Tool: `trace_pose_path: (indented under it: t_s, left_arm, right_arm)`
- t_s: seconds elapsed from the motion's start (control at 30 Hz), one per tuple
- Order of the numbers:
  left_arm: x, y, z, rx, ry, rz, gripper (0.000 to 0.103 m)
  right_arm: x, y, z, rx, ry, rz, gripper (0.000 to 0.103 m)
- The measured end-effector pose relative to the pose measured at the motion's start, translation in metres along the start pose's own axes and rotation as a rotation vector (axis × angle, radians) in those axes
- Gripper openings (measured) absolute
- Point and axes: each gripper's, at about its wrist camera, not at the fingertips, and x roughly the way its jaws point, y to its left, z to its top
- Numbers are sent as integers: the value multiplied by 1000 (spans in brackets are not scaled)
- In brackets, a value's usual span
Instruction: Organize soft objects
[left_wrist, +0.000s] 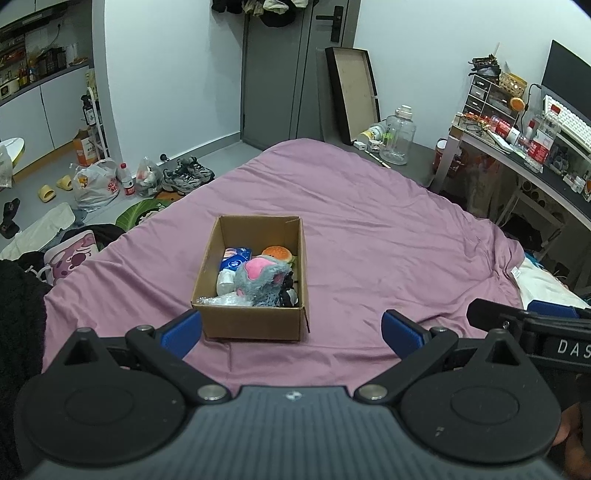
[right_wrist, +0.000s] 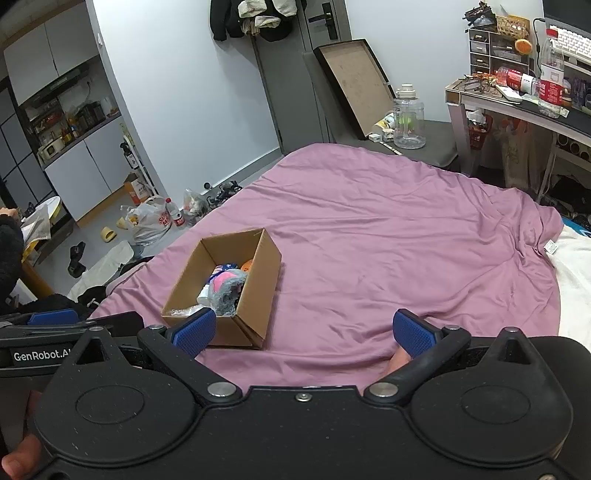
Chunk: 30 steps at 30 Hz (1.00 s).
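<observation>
On the bed (left_wrist: 369, 229), the cardboard box (left_wrist: 251, 317) of soft toys (left_wrist: 260, 278) sits just beyond the left gripper (left_wrist: 291, 332); both grippers' fingers (right_wrist: 194, 330) spread wide, empty.

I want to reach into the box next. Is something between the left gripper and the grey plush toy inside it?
Only the near wall of the cardboard box; the grey plush toy lies behind it. The box is open above, and the open left gripper holds nothing.

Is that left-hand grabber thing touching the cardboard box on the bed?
Apart. In the right wrist view the left gripper sits left of the cardboard box, dark clutter showing between; its jaws are open and empty.
</observation>
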Motion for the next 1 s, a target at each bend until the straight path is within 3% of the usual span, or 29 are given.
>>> trace_pose_path:
  t_s: [1.0]
  left_arm:
    - [18, 5, -3, 23, 13, 6, 102]
  right_arm:
    - [17, 2, -4, -12, 31, -19, 103]
